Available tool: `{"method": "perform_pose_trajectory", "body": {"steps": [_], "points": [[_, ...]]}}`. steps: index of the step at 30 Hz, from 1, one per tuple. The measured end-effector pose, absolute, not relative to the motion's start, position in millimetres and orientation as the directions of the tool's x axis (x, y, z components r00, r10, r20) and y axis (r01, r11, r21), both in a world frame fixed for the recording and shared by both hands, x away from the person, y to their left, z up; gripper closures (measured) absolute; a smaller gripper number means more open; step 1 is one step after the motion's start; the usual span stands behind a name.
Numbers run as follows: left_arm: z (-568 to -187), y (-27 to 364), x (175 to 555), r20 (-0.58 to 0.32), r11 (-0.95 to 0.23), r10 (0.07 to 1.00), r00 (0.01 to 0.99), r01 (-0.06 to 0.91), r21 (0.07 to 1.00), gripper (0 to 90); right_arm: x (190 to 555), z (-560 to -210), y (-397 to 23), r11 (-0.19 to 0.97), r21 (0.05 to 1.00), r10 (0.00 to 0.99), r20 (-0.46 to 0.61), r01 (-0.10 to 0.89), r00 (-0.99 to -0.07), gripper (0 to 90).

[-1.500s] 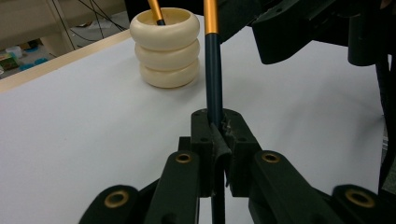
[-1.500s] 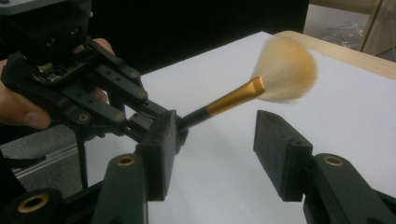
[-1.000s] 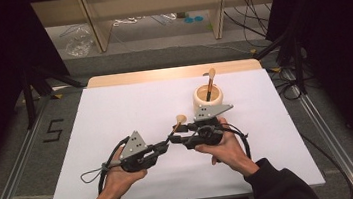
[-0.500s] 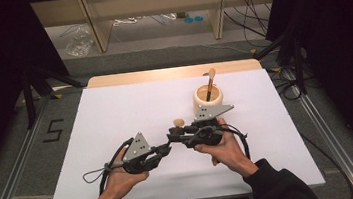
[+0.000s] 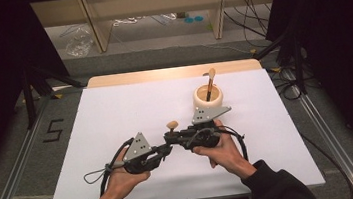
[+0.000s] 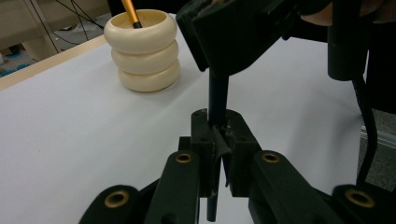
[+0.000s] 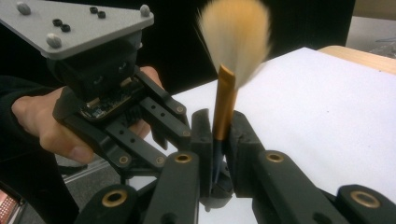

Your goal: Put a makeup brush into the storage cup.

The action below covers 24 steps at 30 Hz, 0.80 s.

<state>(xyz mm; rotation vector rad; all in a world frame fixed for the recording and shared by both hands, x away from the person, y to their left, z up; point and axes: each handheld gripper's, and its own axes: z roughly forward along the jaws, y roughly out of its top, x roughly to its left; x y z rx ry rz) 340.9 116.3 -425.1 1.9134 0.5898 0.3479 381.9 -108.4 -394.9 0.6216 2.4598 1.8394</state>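
Observation:
A makeup brush [image 7: 224, 105] with a black handle, gold ferrule and pale bristles [image 5: 172, 125] stands upright between both grippers near the mat's front. My left gripper [image 6: 218, 140] is shut on its black handle [image 6: 217, 95]. My right gripper [image 7: 219, 135] has just been closing and is now shut on the brush where ferrule meets handle. In the high view the left gripper [image 5: 167, 151] and right gripper [image 5: 171, 139] meet tip to tip. A cream ribbed holder [image 5: 207, 97] behind them carries a second brush [image 5: 210, 79].
The white mat [image 5: 115, 111] covers a wooden table whose far edge [image 5: 171, 73] shows. The holder [image 6: 142, 51] stands just beyond the right hand. Cables trail from both grippers across the mat's front. Metal rails run along both sides of the table.
The right gripper's jaws have closed onto the brush. Both hands have stayed nearly where they were, and the brush remains upright between them.

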Motion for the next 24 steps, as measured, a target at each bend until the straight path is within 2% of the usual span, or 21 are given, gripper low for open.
{"method": "perform_pose_trajectory", "body": {"steps": [24], "points": [[-426.2,113.1,339.5,-0.029,-0.336,0.531,0.847,0.242,0.910,80.9,380.9,-395.5,-105.1,0.211,0.932,0.300,0.225,0.294,-0.927,84.5]]}}
